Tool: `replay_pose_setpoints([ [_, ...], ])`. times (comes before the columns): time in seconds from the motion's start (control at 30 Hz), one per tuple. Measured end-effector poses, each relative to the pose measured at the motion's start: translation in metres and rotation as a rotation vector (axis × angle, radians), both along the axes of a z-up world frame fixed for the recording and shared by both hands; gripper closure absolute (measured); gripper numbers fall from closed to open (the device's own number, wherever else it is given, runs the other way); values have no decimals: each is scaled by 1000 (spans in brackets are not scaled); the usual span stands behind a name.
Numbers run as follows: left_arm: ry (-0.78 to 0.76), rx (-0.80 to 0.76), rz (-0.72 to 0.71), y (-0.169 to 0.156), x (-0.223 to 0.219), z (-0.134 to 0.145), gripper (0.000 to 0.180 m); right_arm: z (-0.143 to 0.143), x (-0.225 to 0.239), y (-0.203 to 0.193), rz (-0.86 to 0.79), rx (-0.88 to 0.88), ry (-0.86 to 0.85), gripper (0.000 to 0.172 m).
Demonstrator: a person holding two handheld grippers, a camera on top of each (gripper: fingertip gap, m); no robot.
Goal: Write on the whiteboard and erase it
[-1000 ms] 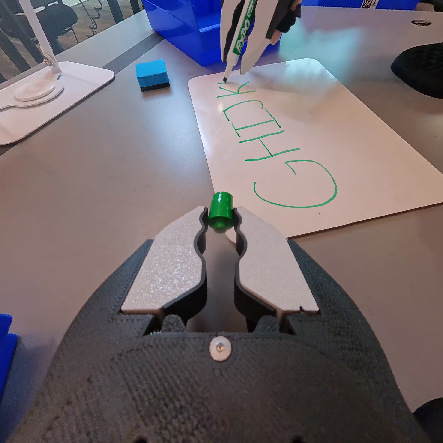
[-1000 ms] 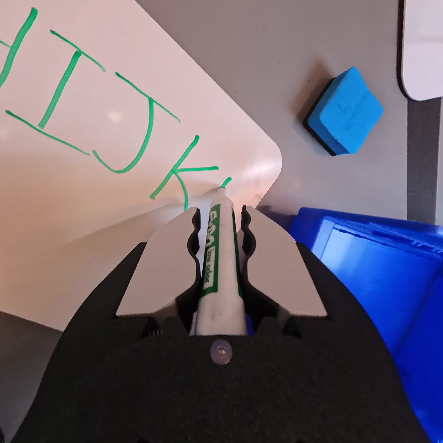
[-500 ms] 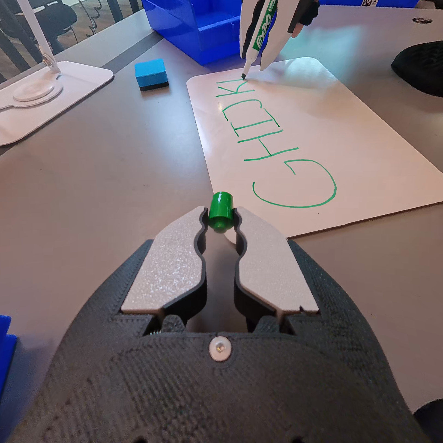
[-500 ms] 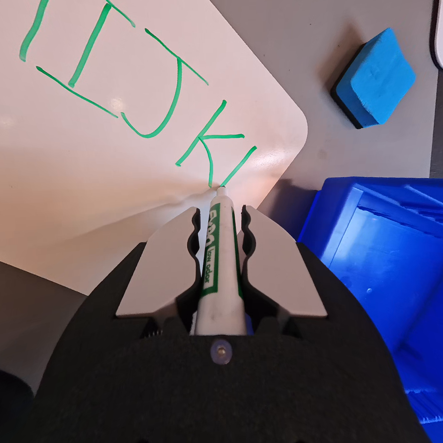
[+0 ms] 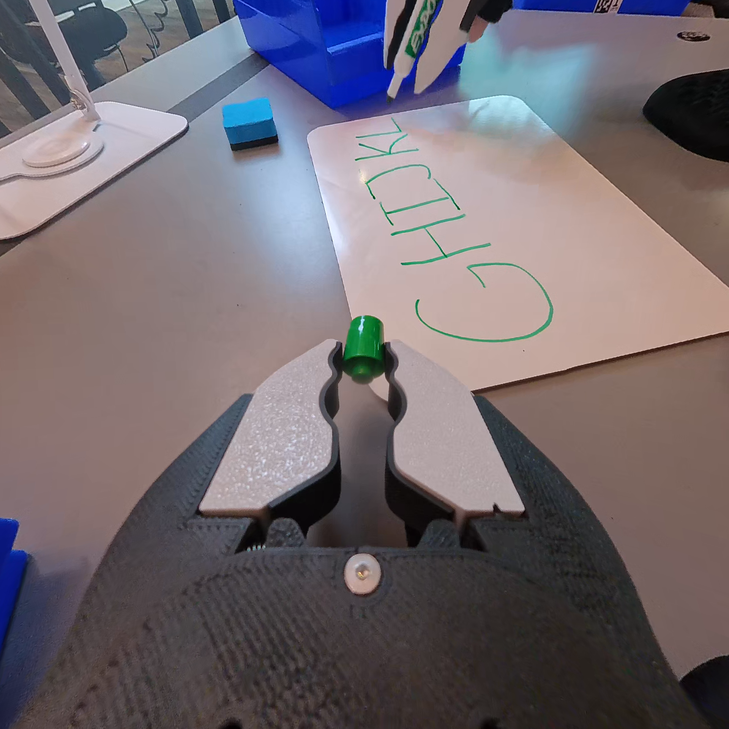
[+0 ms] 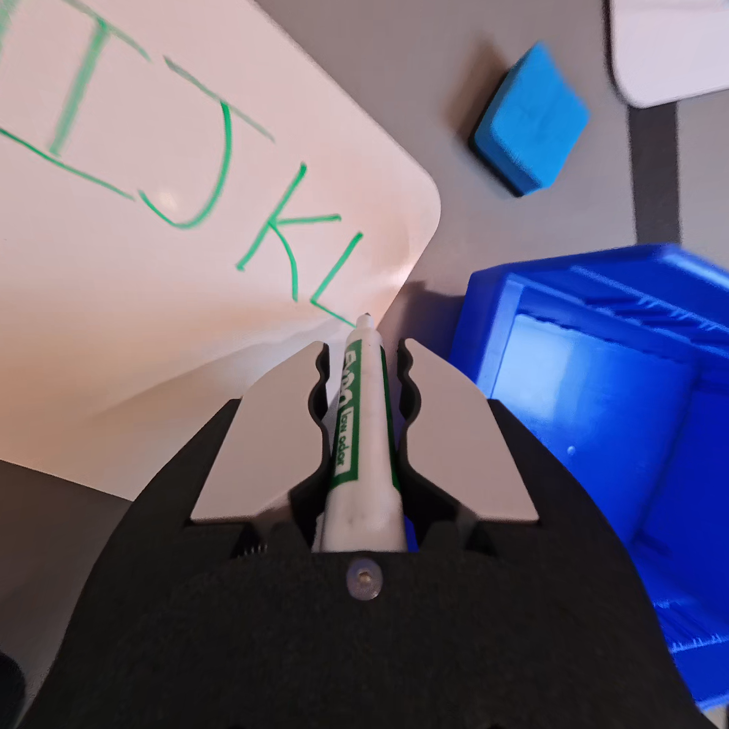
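1. Grey table (image 5: pixel 165 252) carries everything here, and nearest the left camera the left hand-held gripper (image 5: pixel 363 357) is closed on a small green marker cap (image 5: pixel 363 343), both pads pressed against its sides. Only the tips hold it, so a bump or a slackened squeeze could let the round cap pop out and roll off across the table.

2. Just beyond lies the whiteboard (image 5: pixel 552 221), flat on the table, with a line of green letters (image 5: pixel 426 221) running away toward its far corner. Nothing seems to pin it down, so I judge that a hard wipe could slide it.

3. At that far corner the right hand-held gripper (image 6: pixel 365 351) is closed on a white and green marker (image 6: pixel 365 426), clamped well back along the barrel. The tip (image 6: pixel 367 317) sits at the very edge of the board, seemingly just lifted. Any further stroke there risks running off onto the table and marking it.

4. Uncapped, the wet tip could smear the fresh letters or dry out if recapping is delayed.

5. Farther left sits the blue eraser (image 5: pixel 249 123), well apart from the board, and the blue bin (image 5: pixel 315 51) stands close behind the marker, an easy thing to knock.
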State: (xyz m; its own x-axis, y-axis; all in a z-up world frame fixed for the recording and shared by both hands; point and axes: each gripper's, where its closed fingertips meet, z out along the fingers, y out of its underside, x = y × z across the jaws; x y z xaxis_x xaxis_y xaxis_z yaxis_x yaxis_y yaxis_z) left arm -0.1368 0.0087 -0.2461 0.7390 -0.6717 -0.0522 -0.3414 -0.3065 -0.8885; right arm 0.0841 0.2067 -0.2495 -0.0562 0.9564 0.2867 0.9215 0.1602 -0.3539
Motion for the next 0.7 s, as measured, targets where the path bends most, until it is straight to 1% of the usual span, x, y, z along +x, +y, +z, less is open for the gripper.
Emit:
replay_pose_setpoints([
  [0.03,-1,0,0,0,0,0,160,11,-8,-5,4,-7,68,137],
  [0.13,-11,17,-12,0,1,3,160,45,-30,-28,41,-6,261,137],
  [0.2,-18,45,-32,-2,5,7,160,63,-43,-47,74,-20,366,137],
  [0.43,-36,188,-137,-15,22,30,160,117,-80,-122,212,-111,659,137],
  [0.57,-35,307,-214,-27,34,46,160,134,-99,-156,252,-236,814,137],
  [0.7,-20,387,-236,-34,39,57,160,131,-117,-177,271,-379,934,137],
])
